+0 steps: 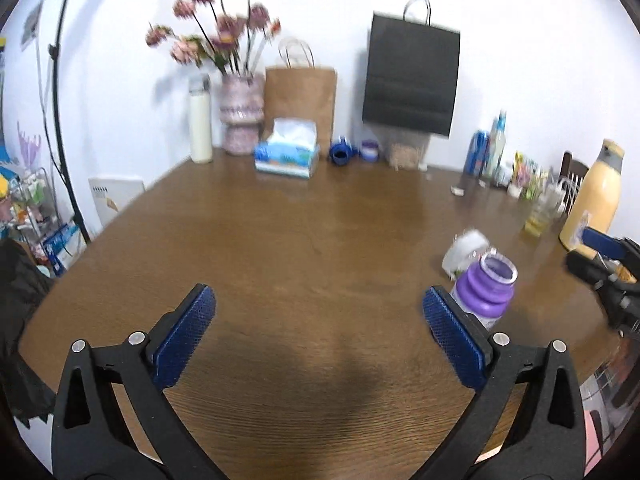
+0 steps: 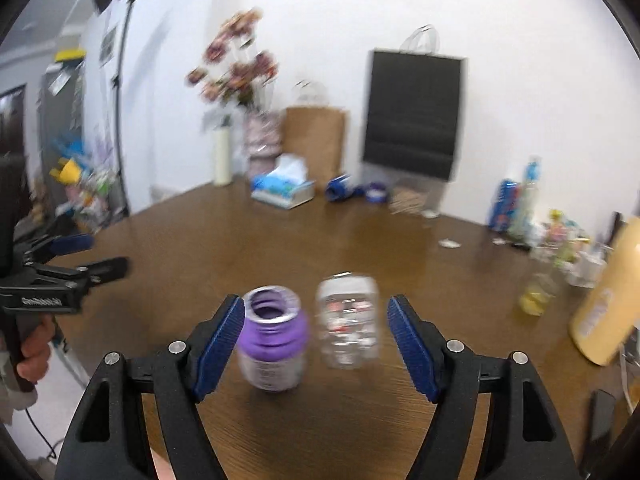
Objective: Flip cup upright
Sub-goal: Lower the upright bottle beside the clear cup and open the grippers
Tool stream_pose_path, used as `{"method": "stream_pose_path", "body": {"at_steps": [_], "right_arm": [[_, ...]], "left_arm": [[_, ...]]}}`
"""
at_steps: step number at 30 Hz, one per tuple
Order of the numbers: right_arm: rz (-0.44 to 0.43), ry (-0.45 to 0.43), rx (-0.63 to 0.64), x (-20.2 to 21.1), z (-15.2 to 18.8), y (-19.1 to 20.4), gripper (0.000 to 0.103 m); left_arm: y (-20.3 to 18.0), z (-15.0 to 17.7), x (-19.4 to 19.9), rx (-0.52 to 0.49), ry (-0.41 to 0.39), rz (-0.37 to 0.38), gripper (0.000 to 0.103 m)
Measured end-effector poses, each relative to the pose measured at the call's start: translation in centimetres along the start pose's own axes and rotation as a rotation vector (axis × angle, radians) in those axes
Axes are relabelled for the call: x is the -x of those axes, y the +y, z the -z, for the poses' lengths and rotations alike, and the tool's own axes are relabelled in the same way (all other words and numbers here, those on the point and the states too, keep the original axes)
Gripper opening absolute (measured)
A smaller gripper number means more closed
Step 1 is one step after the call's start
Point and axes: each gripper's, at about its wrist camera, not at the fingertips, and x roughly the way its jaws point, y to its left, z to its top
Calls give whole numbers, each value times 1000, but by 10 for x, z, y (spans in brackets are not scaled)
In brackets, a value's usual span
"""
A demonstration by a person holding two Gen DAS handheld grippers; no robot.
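Note:
A purple cup (image 2: 273,340) with a ribbed upper part stands upright on the brown table (image 2: 280,240), its open mouth up. My right gripper (image 2: 316,340) is open; the cup sits just inside its left finger, not gripped. A clear plastic container (image 2: 348,322) with a white lid stands right of the cup, also between the fingers. In the left wrist view the cup (image 1: 486,290) stands just beyond my right finger. My left gripper (image 1: 318,344) is open and empty over bare table. The frames are blurred by motion.
Along the back wall stand a flower vase (image 1: 240,116), a white bottle (image 1: 200,120), a tissue box (image 1: 287,154), a brown paper bag (image 1: 302,96) and a black bag (image 1: 412,80). A yellow flask (image 1: 594,196), a glass (image 1: 540,214) and bottles (image 1: 490,148) crowd the right side.

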Motion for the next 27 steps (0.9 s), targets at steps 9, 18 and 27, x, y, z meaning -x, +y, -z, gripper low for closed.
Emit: {"method": "stream_pose_path", "body": {"at_steps": [9, 18, 27], "right_arm": [[70, -21, -92, 24, 0, -34, 90], [70, -37, -66, 34, 0, -20, 90], [120, -110, -64, 103, 35, 10, 90]], "left_arm": [[-12, -4, 3, -44, -23, 10, 103], [-8, -5, 28, -35, -64, 15, 103], [-11, 38, 101, -70, -152, -33, 103]]}}
